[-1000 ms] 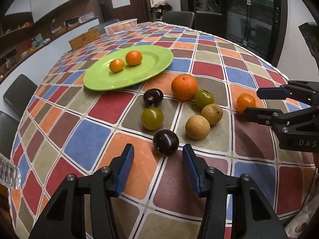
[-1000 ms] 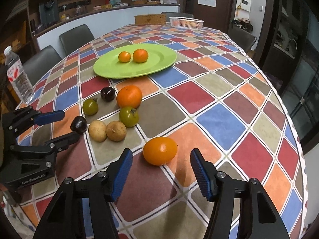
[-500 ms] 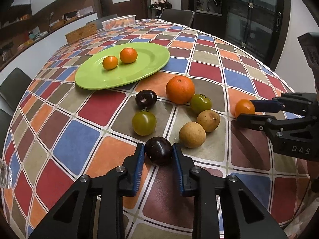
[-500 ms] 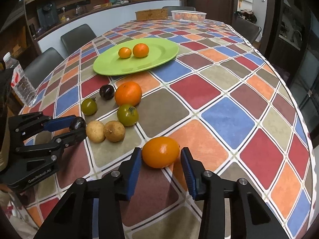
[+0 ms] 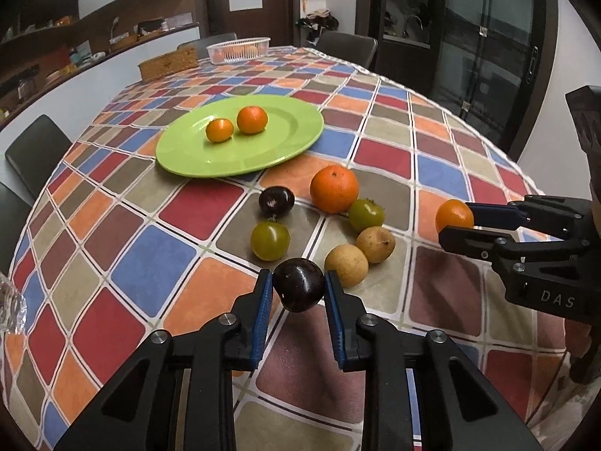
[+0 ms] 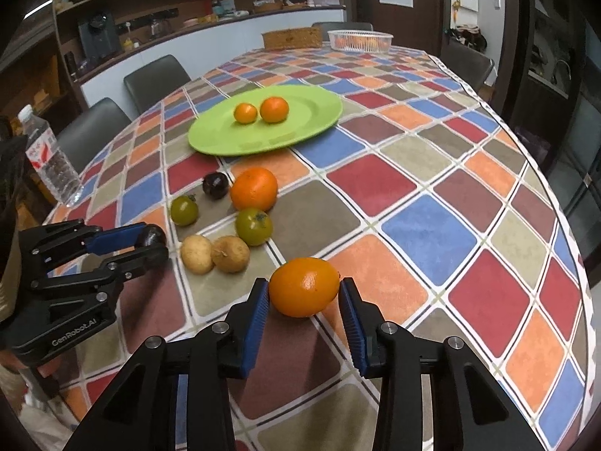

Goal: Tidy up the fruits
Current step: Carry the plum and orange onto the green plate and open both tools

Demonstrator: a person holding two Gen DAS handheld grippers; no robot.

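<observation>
My left gripper is shut on a dark plum held just above the chequered tablecloth; it also shows in the right wrist view. My right gripper is shut on an orange, also seen in the left wrist view. A green plate holds two small oranges. Loose on the cloth lie a big orange, a second dark plum, two green persimmons and two brown fruits.
A water bottle stands at the table's left edge. A wicker box and a white basket sit at the far end. Dark chairs ring the table.
Both grippers moved forward and closed: the left around the dark plum, the right around the orange. Both fruits now sit between the pads, lifted slightly.
</observation>
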